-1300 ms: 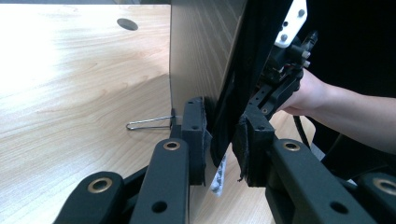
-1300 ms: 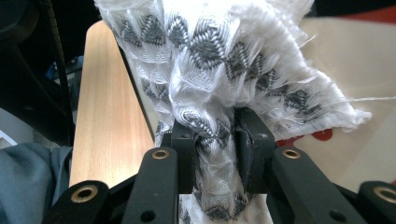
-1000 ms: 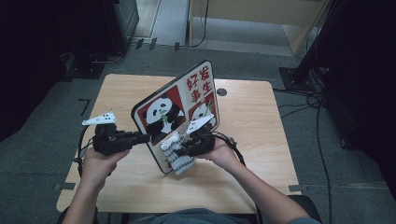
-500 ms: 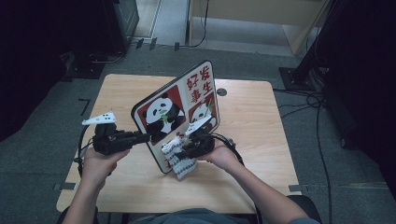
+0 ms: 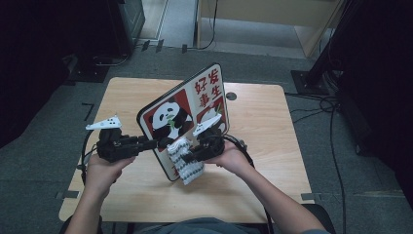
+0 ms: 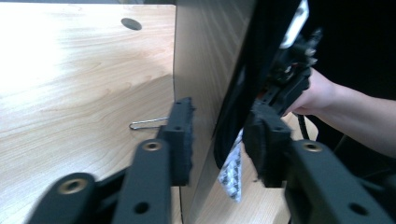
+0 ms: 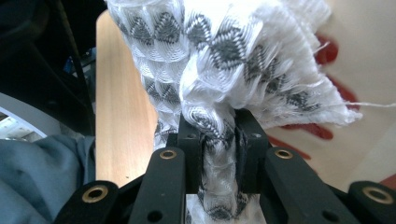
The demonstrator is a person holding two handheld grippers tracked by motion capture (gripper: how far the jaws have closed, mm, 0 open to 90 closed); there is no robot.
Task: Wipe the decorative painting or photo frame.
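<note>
- jaws of the right gripper [image 7: 218,140] are clenched on a bunched white cloth [image 7: 224,60] with a grey zigzag weave, so that it can be rubbed against the board.
- jaws of the left gripper [image 6: 219,140] have just been opening; they are now released, the pads standing apart on either side of the board's [image 6: 205,70] edge without pressing it.
- the board [image 5: 182,117], printed with a panda and red characters, is seen upright and tilted on the table [image 5: 122,92] near its front middle, its printed face turned toward the person.
- the cloth [image 5: 185,163] is held against the lower part of that face, just beside the right gripper [image 5: 187,157], apparently for wiping.
- the left gripper [image 5: 152,143] is kept at the board's left edge, probably to steady it again; with that grip loosened the board may tip under the cloth's push.
- a wire clip [image 6: 147,123] is seen lying on the table behind the board.
</note>
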